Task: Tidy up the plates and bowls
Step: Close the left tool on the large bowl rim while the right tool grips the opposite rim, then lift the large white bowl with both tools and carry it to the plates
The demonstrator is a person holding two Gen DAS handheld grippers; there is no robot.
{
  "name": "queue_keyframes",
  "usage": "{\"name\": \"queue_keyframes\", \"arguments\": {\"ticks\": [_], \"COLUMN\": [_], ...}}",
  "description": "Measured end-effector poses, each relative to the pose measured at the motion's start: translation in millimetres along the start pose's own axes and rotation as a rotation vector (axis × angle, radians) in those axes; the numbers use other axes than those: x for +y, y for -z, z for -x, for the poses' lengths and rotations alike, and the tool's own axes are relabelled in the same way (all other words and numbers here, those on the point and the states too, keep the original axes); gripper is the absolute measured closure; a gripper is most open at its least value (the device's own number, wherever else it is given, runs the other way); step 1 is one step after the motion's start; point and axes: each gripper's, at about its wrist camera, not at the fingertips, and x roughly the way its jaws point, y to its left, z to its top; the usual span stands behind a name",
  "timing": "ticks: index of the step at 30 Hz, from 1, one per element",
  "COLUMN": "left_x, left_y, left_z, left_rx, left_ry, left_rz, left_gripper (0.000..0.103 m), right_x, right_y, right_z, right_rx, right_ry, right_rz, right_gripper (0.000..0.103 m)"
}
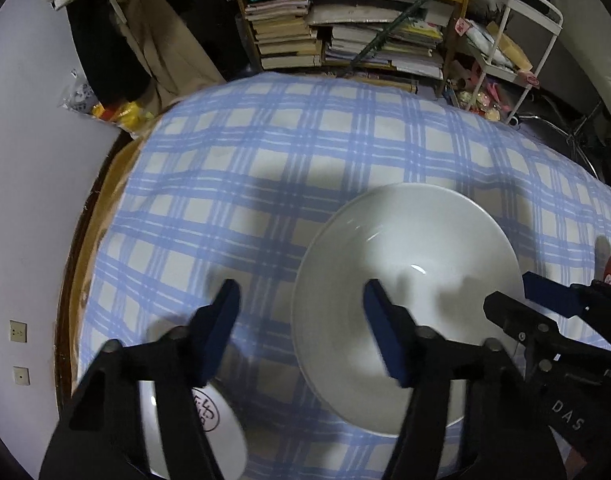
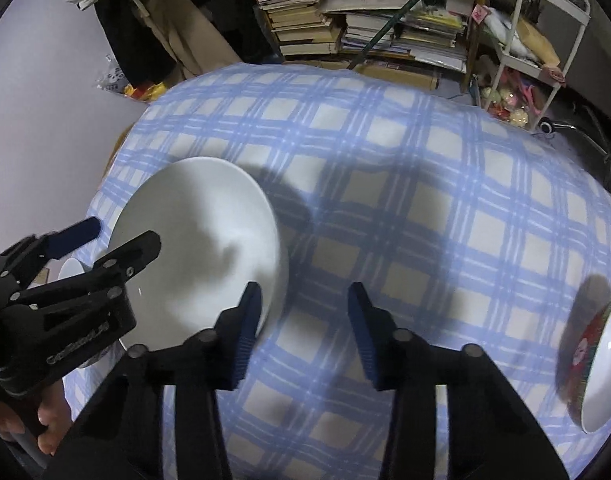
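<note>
A small white bowl (image 1: 209,432) with a red printed mark is seen at the far left, on the blue checked tablecloth (image 1: 265,160), partly hidden under the left gripper (image 1: 301,300). The left gripper's jaws are held apart, straddling the left rim of the large white plate (image 1: 405,280): one finger over cloth, the other over the plate's inside. No pad is seen pressing on the rim, so nothing is counted as gripped.

The large white plate is located mid-table, flat on the cloth, between the two grippers. In the right wrist view the right gripper (image 2: 303,304) is found at the plate's (image 2: 201,240) right edge, jaws apart, the left finger over the rim and the other over bare cloth. Contact cannot be confirmed here either.

Further right, a bowl with a red patterned outside (image 2: 597,364) is seen near the table edge, well apart from the plate; it looks tilted, but blur and lens distortion leave this unsure.

At the back, a cluttered bookshelf (image 1: 345,32) and a white cart (image 1: 521,40) are noted, off-task.

Progress is judged early: three dishes are seen scattered, nothing stacked. A two-sided pickup of the plate appears to be in hand. Left to do: plate grasped and placed, both bowls grouped or nested.
</note>
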Motion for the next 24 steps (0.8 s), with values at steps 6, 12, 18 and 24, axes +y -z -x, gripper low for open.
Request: {"name": "queue_keyframes", "arguments": {"ticks": [6,12,18,24], "left_x": [-5.2,0.6,-4.8,-7.5], "left_y": [5.3,12.9,21.7,38.3], "left_z": [-9.8,2.0,19.6,40.6], "left_rx": [0.070,0.084,0.072,0.069], "left_ry": [0.049,0.105,0.101,0.082], "left_rz": [-0.005,0.034,0.005,-0.034], "left_gripper": [0.088,0.089,0.089,0.089], "right_x": [5.5,8.9,8.9,11.3], "right_y": [0.5,5.3,11.1,24.1], "right_z": [-2.4,9.6,24.8,41.0], "right_rx": [0.011,-0.011,-0.004,-0.003], "right_ry": [-0.001,0.009,0.002,-0.028], "right_rz": [-0.010,0.004,0.026,0.030], "right_gripper": [0.093,0.094,0.094,0.094]}}
